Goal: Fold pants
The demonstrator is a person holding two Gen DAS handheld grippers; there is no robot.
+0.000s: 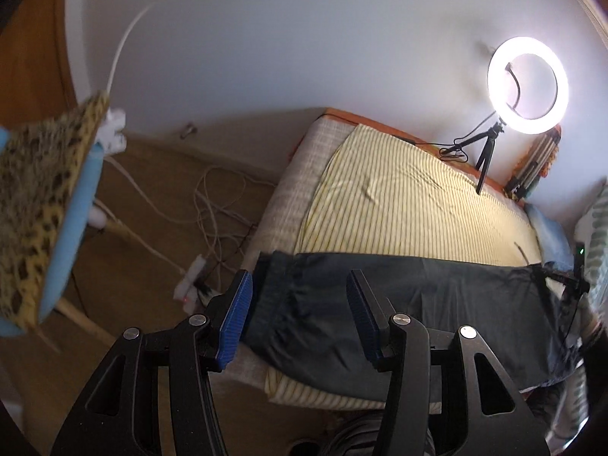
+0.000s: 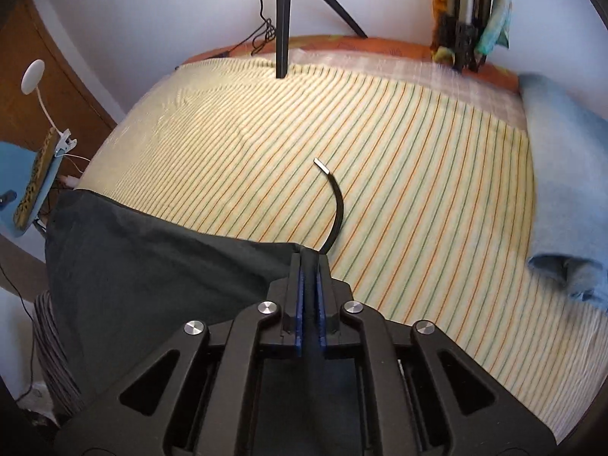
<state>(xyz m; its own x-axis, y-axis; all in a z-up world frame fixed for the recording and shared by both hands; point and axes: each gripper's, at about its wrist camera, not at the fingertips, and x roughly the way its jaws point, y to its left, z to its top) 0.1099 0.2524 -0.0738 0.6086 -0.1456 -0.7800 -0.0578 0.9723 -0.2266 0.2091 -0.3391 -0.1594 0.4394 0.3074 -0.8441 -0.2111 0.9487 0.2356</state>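
Observation:
Dark pants [image 1: 399, 304] lie flat across the near part of a striped yellow sheet [image 1: 399, 205] on a bed. My left gripper [image 1: 298, 304] is open and empty, hovering above one end of the pants at the bed's left edge. In the right wrist view the pants [image 2: 152, 258] spread to the left. My right gripper [image 2: 309, 262] is shut on the pants' edge, with dark cloth between its blue pads [image 2: 300, 304]. A black drawstring [image 2: 336, 209] with a metal tip curls out past the fingertips onto the sheet [image 2: 380, 152].
A lit ring light [image 1: 528, 79] on a small tripod [image 2: 283, 19] stands at the bed's far edge by the wall. A blue towel [image 2: 566, 190] lies at the right. White cables [image 1: 216, 205] and a power strip [image 1: 190, 285] lie on the floor at left. A leopard-print board [image 1: 34, 197] stands at far left.

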